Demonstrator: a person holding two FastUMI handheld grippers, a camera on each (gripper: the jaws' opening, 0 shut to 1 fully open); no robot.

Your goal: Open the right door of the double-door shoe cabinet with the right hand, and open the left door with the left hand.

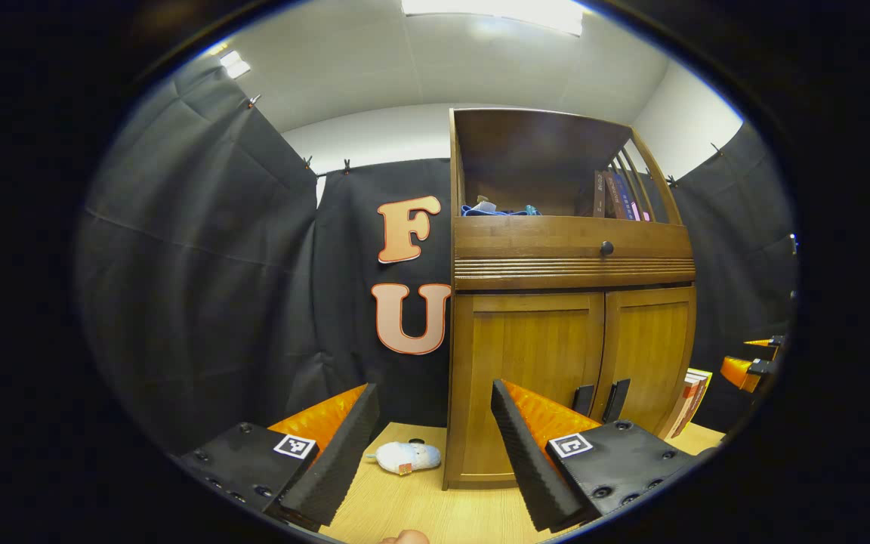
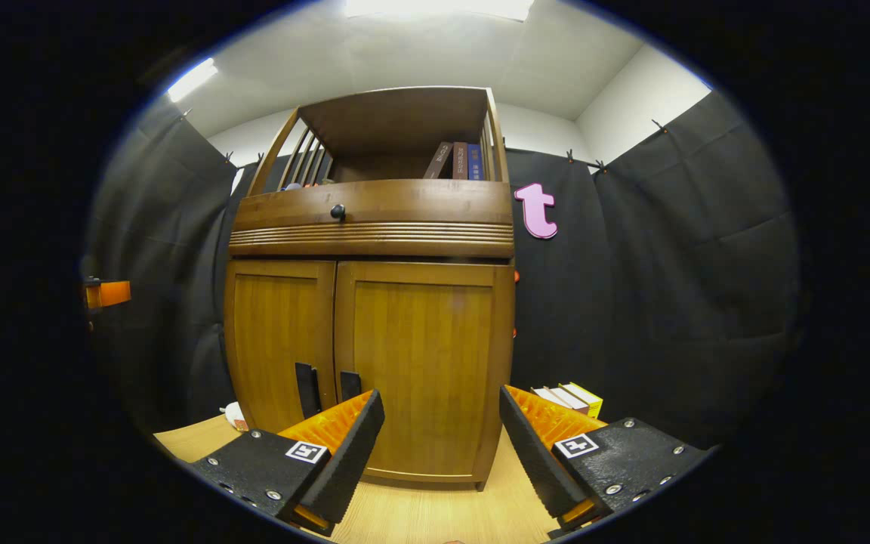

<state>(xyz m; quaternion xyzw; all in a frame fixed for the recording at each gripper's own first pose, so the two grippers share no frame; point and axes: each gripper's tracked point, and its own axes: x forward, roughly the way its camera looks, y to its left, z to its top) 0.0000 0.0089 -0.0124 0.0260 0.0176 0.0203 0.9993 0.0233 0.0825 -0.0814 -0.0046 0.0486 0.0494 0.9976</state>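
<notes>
**Both doors closed, both tongs spread in front of cabinet**

Left gripper view: left tongs point(image 1: 435, 446) spread wide, nothing between the fingers, hovering above the worktop point(image 1: 420, 502); small white plush toy point(image 1: 407, 457) lies on the worktop just left of the cabinet base, seen between the fingers; shoe cabinet point(image 1: 571, 302) stands on the worktop right of centre; left door point(image 1: 529, 370) and right door point(image 1: 650, 355) both closed; two dark handles point(image 1: 601, 399) side by side at the centre seam, low on the doors, partly behind the right finger; books point(image 1: 688, 400) lean by the cabinet's right side; other gripper point(image 1: 752, 366) at far right edge, apart from the cabinet; drawer front with round knob point(image 1: 606, 248) above the doors; open shelf on top holds upright books point(image 1: 620, 196) and a blue item, unclear.

Right gripper view: right tongs point(image 2: 442, 446) spread wide, holding nothing, facing the right door point(image 2: 424, 363); not touching it; handles point(image 2: 327, 387) just above its left finger; left door point(image 2: 280, 340) closed; small boxes point(image 2: 571, 397) on the worktop point(image 2: 420, 514) right of the cabinet; other gripper point(image 2: 106, 293) at far left edge.
</notes>
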